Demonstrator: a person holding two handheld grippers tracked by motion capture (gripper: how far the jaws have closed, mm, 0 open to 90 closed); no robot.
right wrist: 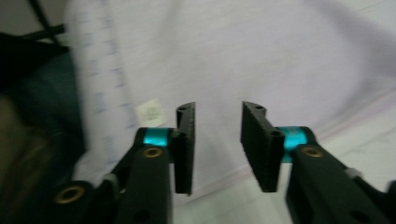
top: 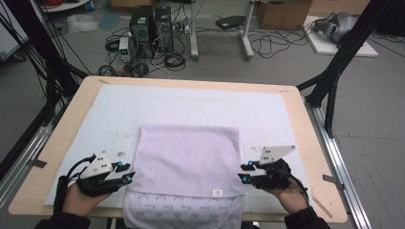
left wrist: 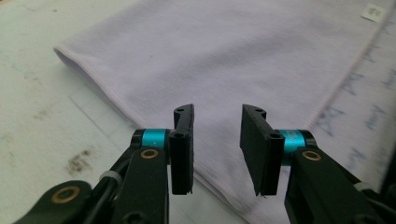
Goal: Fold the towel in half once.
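A pale lilac towel (top: 188,162) lies folded on the white mat, its near end with a printed pattern hanging over the table's front edge. A small white label (top: 217,192) sits near its front right. My left gripper (top: 125,172) is just off the towel's left edge, open, nothing between its pads. In the left gripper view the towel (left wrist: 224,56) spreads beyond the open left gripper (left wrist: 217,149). My right gripper (top: 244,172) hovers at the towel's right edge, open and empty. The right gripper view shows the towel (right wrist: 243,56), its label (right wrist: 150,112) and the open right gripper (right wrist: 217,147).
A white mat (top: 191,102) covers most of the wooden table (top: 62,143). Behind the table on the floor stand computer towers (top: 150,26) with tangled cables. Black frame legs (top: 334,71) rise at the right and left sides.
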